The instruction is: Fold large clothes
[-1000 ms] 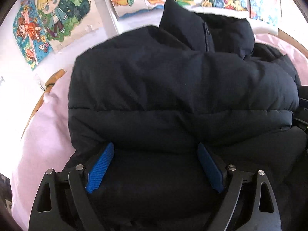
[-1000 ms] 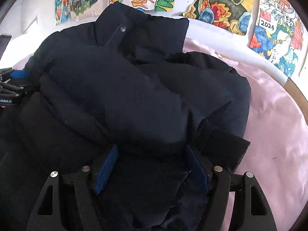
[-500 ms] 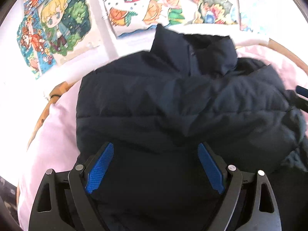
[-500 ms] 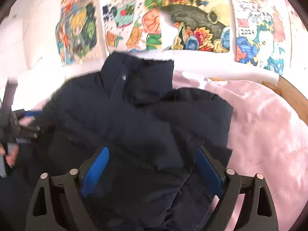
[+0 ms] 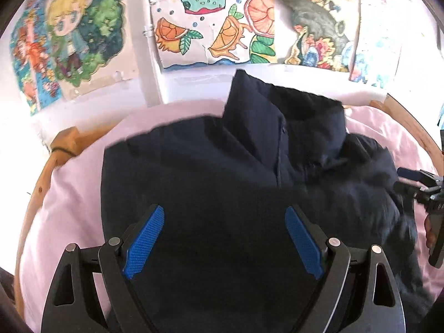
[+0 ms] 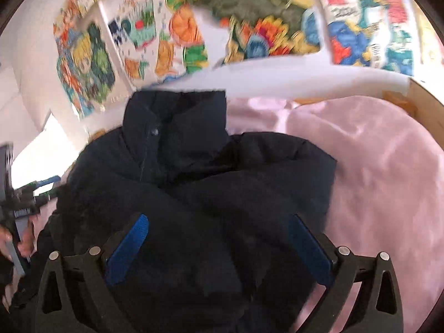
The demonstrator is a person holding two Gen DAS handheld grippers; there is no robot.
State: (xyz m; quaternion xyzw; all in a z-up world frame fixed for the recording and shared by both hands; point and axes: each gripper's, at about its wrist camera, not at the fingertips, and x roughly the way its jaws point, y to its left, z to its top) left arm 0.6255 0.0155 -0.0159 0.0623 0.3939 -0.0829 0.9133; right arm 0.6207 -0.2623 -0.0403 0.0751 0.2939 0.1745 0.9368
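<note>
Dark puffer jacket lies mid-frame on the pink sheet, collar up top, sleeves folded in. Your left gripper hangs wide and empty; right gripper jaws are opening, gripping nothing, so the fold rests.

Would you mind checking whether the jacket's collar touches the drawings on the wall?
Apart: the left wrist view shows bare white wall between the collar and the drawings.

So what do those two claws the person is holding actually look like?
Both look alike. The left claw and right claw each have two black plastic fingers with triangular cut-outs, silver pivot pins and textured blue pads. No cables or sleeves show.
</note>
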